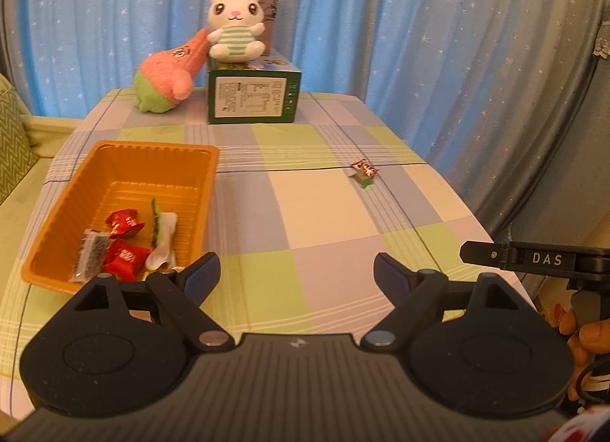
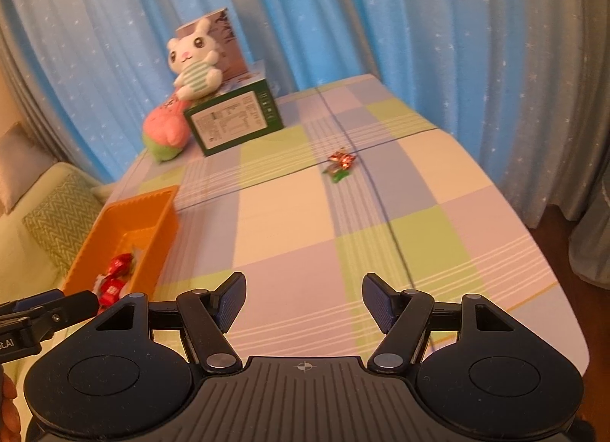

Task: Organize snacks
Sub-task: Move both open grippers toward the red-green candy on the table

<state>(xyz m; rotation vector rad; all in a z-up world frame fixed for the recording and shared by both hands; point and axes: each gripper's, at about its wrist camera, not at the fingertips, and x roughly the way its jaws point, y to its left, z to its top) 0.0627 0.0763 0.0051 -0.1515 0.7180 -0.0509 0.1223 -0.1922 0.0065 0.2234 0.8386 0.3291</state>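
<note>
Left wrist view: the left gripper (image 1: 295,274) hangs low over the checked tabletop (image 1: 324,213), its fingers (image 1: 202,276) spread wide with nothing between them. At about ten o'clock sits the orange tray (image 1: 68,213), holding red-wrapped sweets (image 1: 124,241), a clear packet with a dark filling (image 1: 89,255) and a white wrapper with a green edge (image 1: 164,236). A loose wrapped candy (image 1: 364,172), red foil over a green end, lies alone on the cloth at one o'clock, well apart from the tray. At twelve o'clock a green box (image 1: 253,93) carries a white rabbit plush (image 1: 234,28), a pink and green plush (image 1: 169,77) leaning beside it; blue starred curtains (image 1: 381,22) hang behind. Part of the right gripper's side shows at three o'clock.

Right wrist view: the right gripper (image 2: 303,304) is likewise wide open and holds nothing. The candy (image 2: 340,163) lies at twelve o'clock, and may be two pieces pressed together, since the frame is soft there. The tray (image 2: 126,236) is at nine o'clock
</note>
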